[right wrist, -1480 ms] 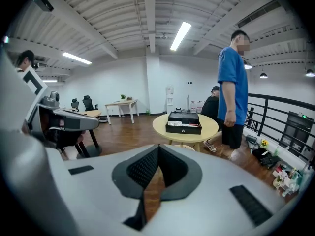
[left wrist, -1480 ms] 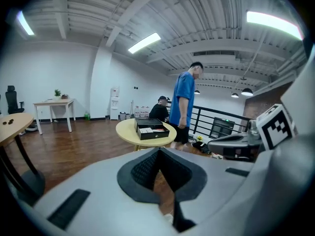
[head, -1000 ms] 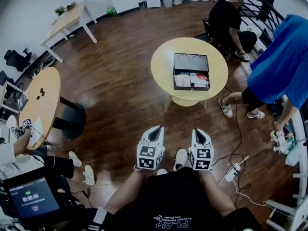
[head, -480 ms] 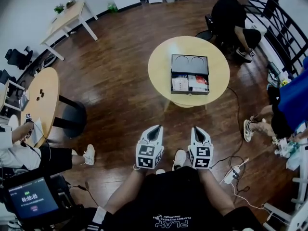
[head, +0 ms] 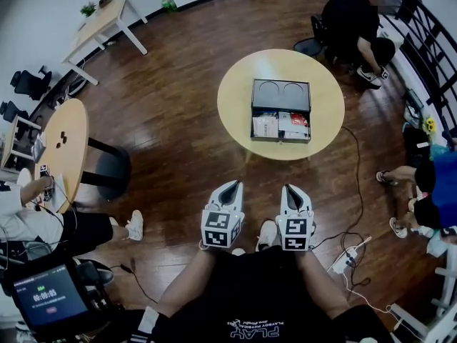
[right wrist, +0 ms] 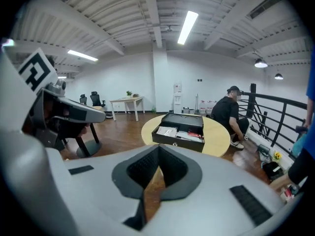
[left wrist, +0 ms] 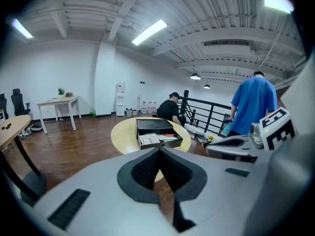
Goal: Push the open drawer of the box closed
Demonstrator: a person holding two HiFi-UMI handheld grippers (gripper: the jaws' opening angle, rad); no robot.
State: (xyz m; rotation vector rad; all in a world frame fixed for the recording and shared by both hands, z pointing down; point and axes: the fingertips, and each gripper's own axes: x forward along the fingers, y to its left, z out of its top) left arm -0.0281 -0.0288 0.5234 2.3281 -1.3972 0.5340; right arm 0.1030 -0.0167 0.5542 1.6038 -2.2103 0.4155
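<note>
A black box (head: 281,95) lies on a round yellow table (head: 235,98) ahead of me. Its drawer (head: 280,126) is pulled out toward me and holds papers and a red item. The same box (left wrist: 152,125) and drawer (left wrist: 158,140) appear in the left gripper view, and the box (right wrist: 184,120) with its drawer (right wrist: 177,134) in the right gripper view. My left gripper (head: 230,189) and right gripper (head: 295,189) are side by side near my body, well short of the table. Both are shut with nothing held; jaw tips meet (left wrist: 158,149) (right wrist: 158,147).
A person in black (head: 353,27) crouches beyond the table. Another person (head: 428,199) is at the right by a railing (head: 428,56). A second round table (head: 61,152) stands at the left, with a seated person (head: 43,227). A power strip and cables (head: 346,256) lie on the floor at right.
The person in blue at the right has moved away toward the right edge and lower. The table and box sit slightly nearer in view. Both grippers stay shut and side by side.
</note>
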